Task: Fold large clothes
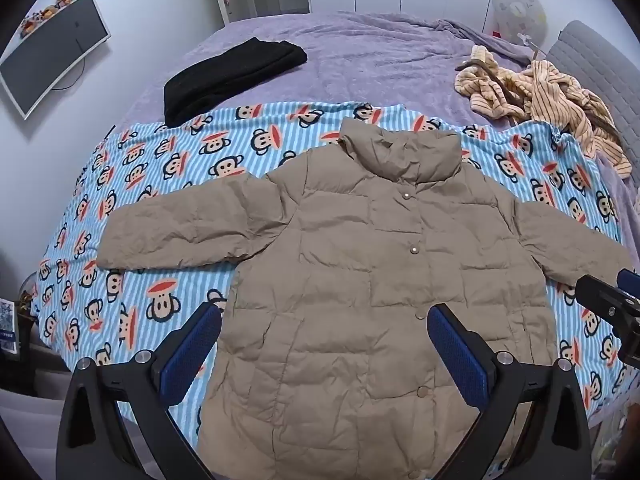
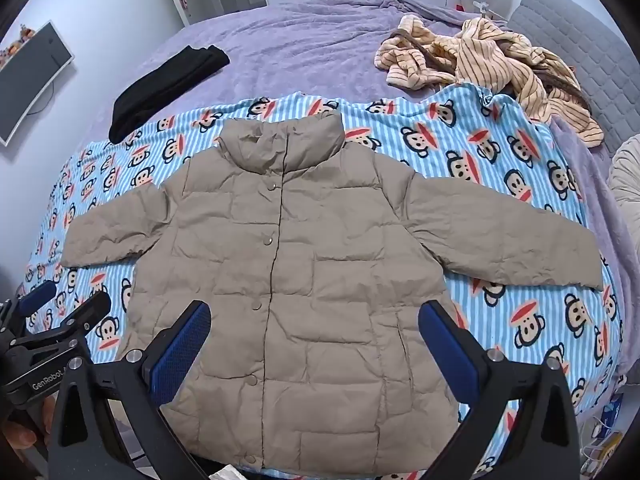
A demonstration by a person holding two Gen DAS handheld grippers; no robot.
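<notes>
A tan puffer jacket (image 1: pixel 360 280) lies face up and buttoned on a monkey-print blanket (image 1: pixel 132 184) across a bed, sleeves spread to either side, directly below and ahead of both tools. The left tool (image 1: pixel 324 344) hangs over the jacket's left hem with its fingers spread wide and nothing between them; the right tool (image 2: pixel 314 340) hovers likewise over the lower front, equally wide and empty. The quilted shell looks light, soft and puffy, probably slick to the touch and inclined to spring back from a fold, so a pinch at a sleeve cuff or the hem corner, where the fabric thins, seems the surest hold. Far ahead of the left tool, a folded black garment (image 1: pixel 232 80) rests at the blanket's edge, clear of the left sleeve. Far ahead and right of the right tool, a heap of striped fleece (image 2: pixel 492 68) sits on the purple cover, near but apart from the right sleeve. Neither seems to block a fold.
</notes>
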